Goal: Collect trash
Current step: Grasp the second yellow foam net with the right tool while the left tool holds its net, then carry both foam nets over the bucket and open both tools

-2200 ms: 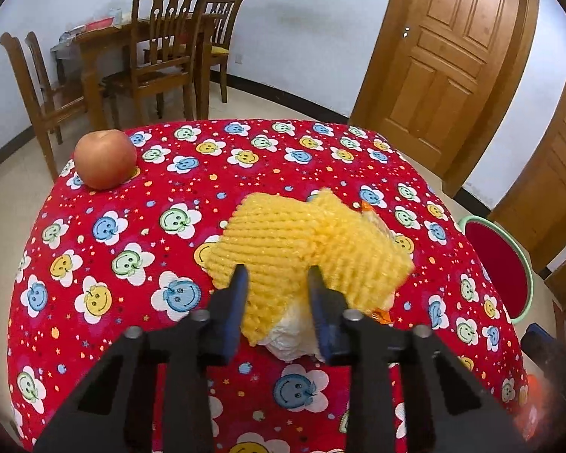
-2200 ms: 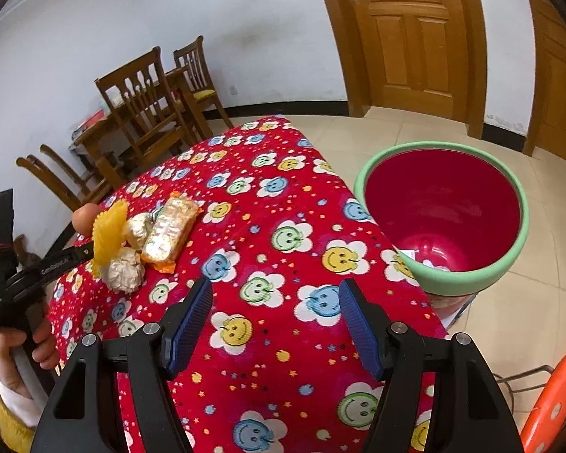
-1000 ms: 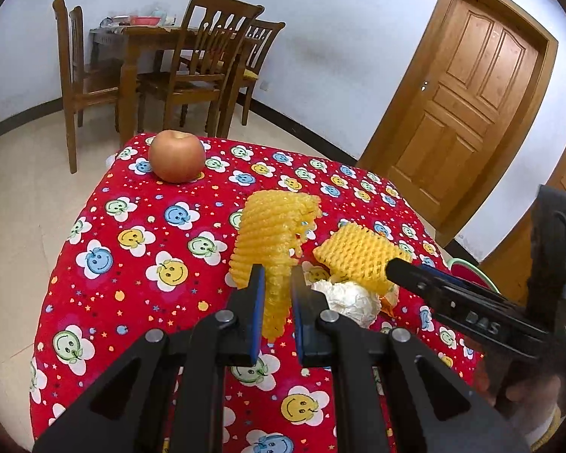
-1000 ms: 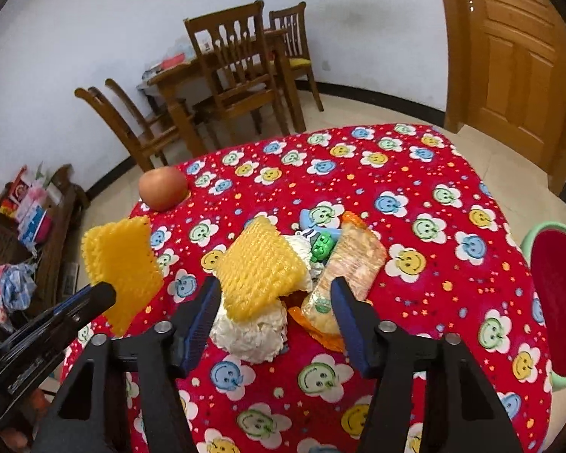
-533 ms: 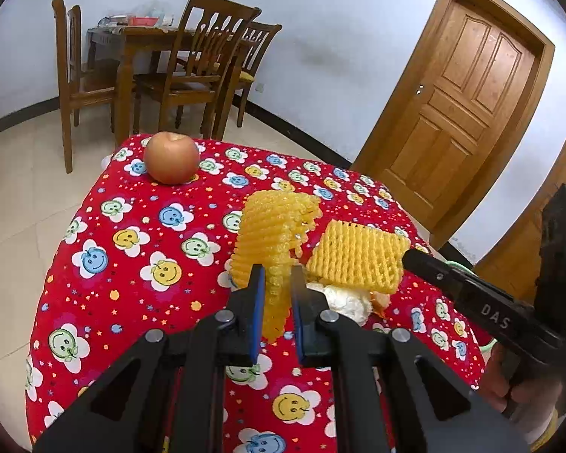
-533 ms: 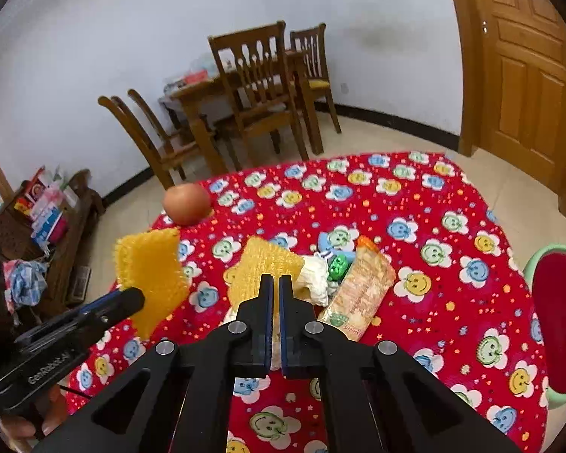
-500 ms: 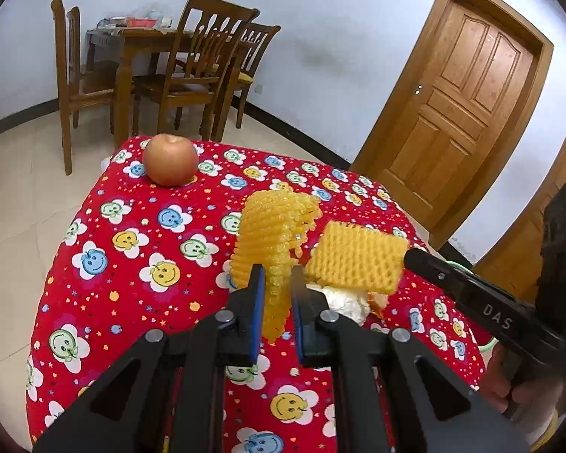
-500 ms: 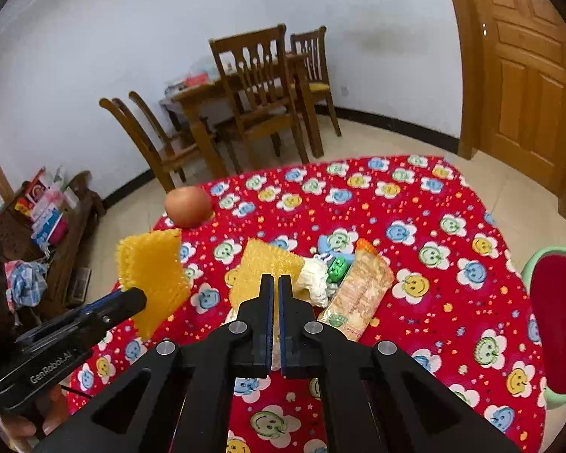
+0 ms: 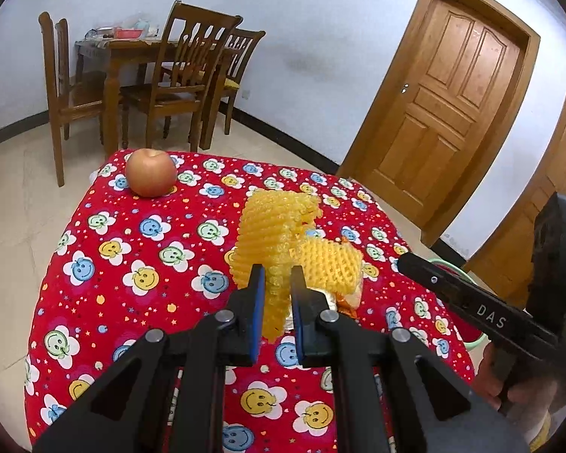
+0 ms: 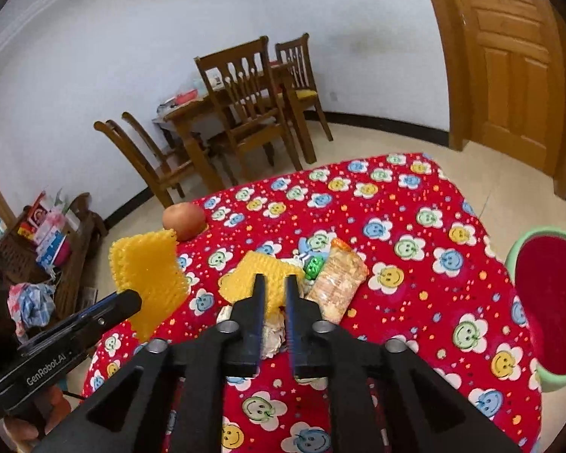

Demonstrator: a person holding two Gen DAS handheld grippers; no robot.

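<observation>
My left gripper is shut on a yellow foam fruit net and holds it above the red smiley tablecloth; it also shows in the right wrist view. My right gripper is shut on a second yellow foam net, seen in the left wrist view too. Under it lie a crumpled white tissue, a snack wrapper and a small green and blue wrapper.
An apple sits at the table's far left corner. A green-rimmed red bin stands on the floor right of the table. Wooden chairs and a dining table stand behind. A wooden door is at the back right.
My right gripper closed on the second yellow net and lifted it slightly off the pile. My left gripper stays shut on its net, raised a little.
</observation>
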